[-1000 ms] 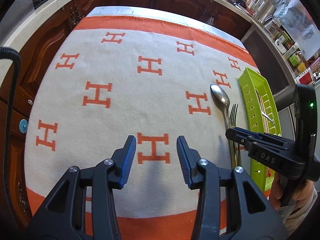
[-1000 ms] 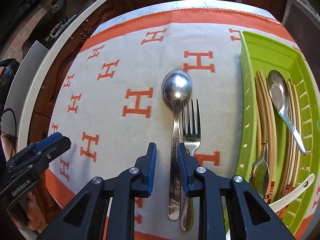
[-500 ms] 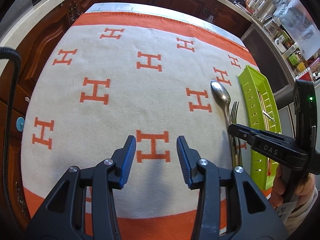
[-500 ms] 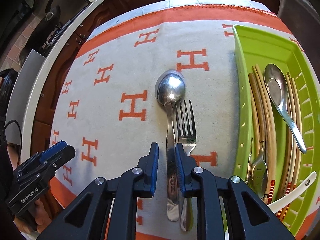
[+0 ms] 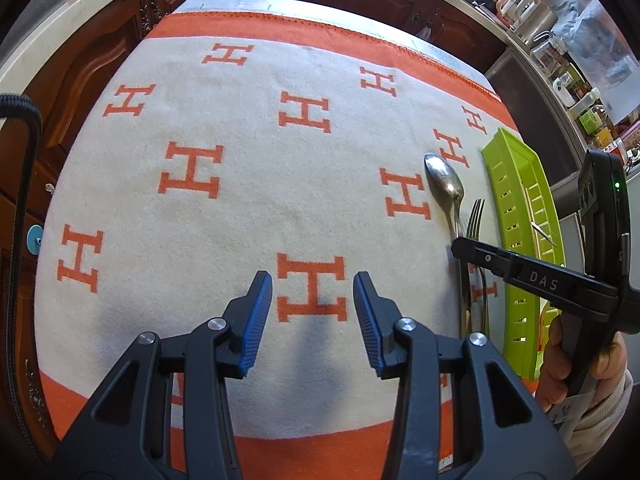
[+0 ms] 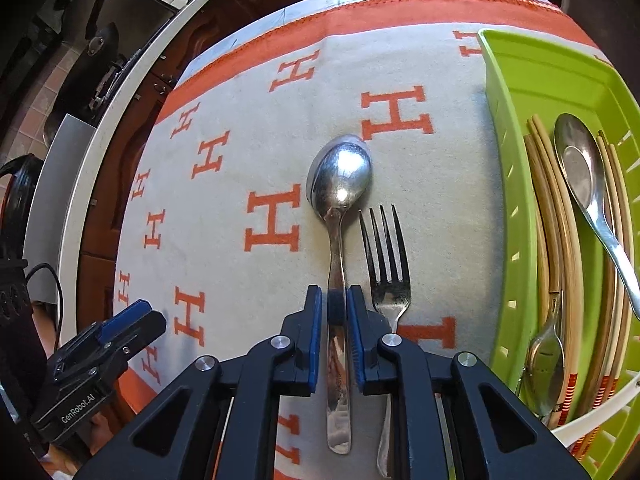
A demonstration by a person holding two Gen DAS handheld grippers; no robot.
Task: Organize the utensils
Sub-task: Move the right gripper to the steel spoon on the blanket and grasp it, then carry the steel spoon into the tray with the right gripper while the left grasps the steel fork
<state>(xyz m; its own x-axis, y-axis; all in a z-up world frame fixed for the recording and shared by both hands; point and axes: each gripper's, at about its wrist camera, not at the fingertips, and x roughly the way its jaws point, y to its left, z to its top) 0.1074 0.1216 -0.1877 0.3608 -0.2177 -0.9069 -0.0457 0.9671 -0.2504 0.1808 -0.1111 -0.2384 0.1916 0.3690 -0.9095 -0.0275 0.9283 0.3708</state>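
A steel spoon (image 6: 339, 184) lies on the cloth with a steel fork (image 6: 386, 264) right beside it on the right. My right gripper (image 6: 335, 300) straddles the spoon's handle, its blue pads closed in to a narrow gap on either side of it. The spoon rests on the cloth. The green utensil tray (image 6: 516, 184) stands to the right. My left gripper (image 5: 313, 300) is open and empty above the cloth, left of the spoon (image 5: 445, 180) and fork (image 5: 475, 216). The right gripper also shows in the left wrist view (image 5: 458, 246).
The tray (image 5: 508, 200) holds a steel spoon (image 6: 580, 168), several wooden chopsticks (image 6: 560, 240), a small spoon (image 6: 546, 348) and a white spoon handle. The orange-and-cream H-pattern cloth (image 5: 248, 208) covers the table. Dark wooden cabinets and a counter with jars stand behind.
My right gripper has dropped lower over the spoon's handle and its pads have narrowed around it. My left gripper has stayed open and drifted only slightly.
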